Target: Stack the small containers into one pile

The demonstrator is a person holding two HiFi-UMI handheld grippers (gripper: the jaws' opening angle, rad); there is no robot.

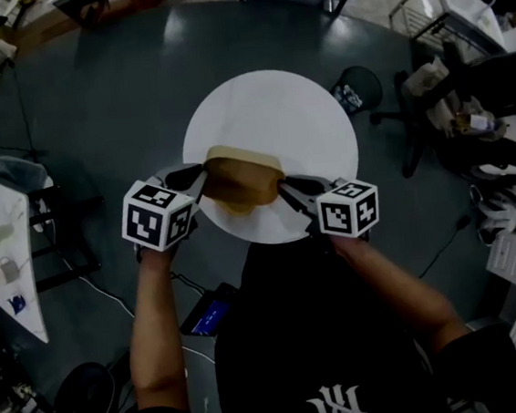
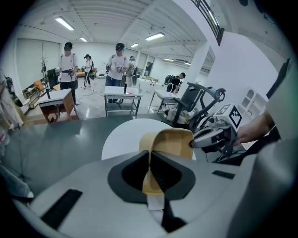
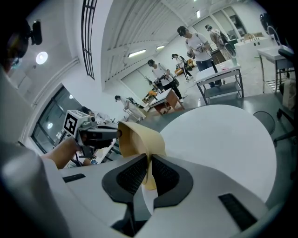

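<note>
- Closest in, the person's 2 bare forearms (image 1: 153, 340) reached forward. Each hand sat behind a black-and-white marker cube (image 1: 156, 213) on its gripper.
- The left gripper (image 1: 201, 173) had its 2 jaws pressed together on the left wall of a tan thin-walled plastic container (image 1: 242, 182). The left gripper view showed that thin wall pinched between the dark ribbed pads (image 2: 163, 174).
- The right gripper (image 1: 283, 187) was clamped in the same way on the opposite wall, with the tan edge caught between its pads (image 3: 132, 175). The container was held between the 2 grippers, tilted.
- The container was over the near part of a round white worktop (image 1: 303, 114). It could not be told whether it touched the surface, or whether more than 1 container was nested there.
- Around the worktop lay a dark grey-green floor (image 1: 101, 107). A black office chair (image 1: 358, 90) stood just off the worktop's far right rim.
- Farthest off, in the left gripper view, a grey metal-framed table (image 2: 122, 93) stood on the floor. Several people (image 2: 68, 62) were standing near it under ceiling strip lights (image 2: 63, 23).
</note>
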